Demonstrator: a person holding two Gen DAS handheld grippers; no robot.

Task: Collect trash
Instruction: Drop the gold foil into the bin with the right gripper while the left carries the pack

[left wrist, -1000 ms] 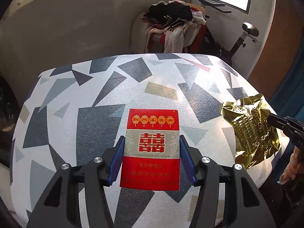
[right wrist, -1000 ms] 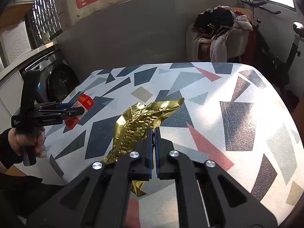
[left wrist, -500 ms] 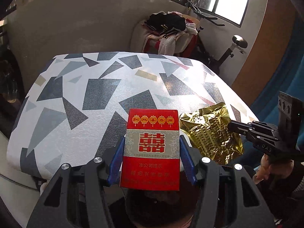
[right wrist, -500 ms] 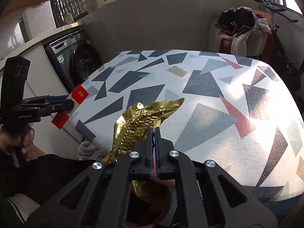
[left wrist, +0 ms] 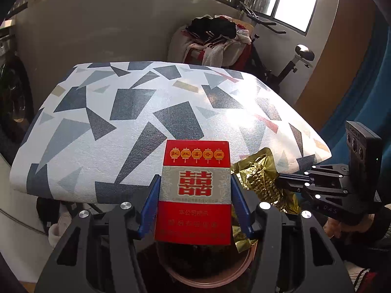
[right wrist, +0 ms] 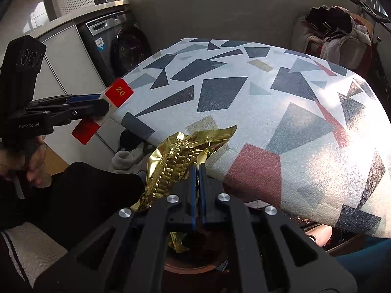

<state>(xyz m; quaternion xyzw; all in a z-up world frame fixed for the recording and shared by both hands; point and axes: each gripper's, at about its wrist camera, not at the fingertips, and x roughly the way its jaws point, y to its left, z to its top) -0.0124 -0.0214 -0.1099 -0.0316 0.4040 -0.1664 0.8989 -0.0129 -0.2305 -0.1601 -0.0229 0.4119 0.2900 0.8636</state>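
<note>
Table (left wrist: 136, 112) with geometric cloth fills both views, now farther off than before. Bin (left wrist: 207, 266) rim sits below both grippers. Left gripper (left wrist: 194, 200) half-open, blue pads clamping red pack (left wrist: 194, 188). Right gripper (right wrist: 198, 171) pinched closed on gold wrapper (right wrist: 180, 156). Both items off table, over bin.

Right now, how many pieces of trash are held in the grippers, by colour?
Red and white: 1, the cigarette pack in the left gripper.
Gold: 1, the foil wrapper in the right gripper.
Total: 2.
</note>
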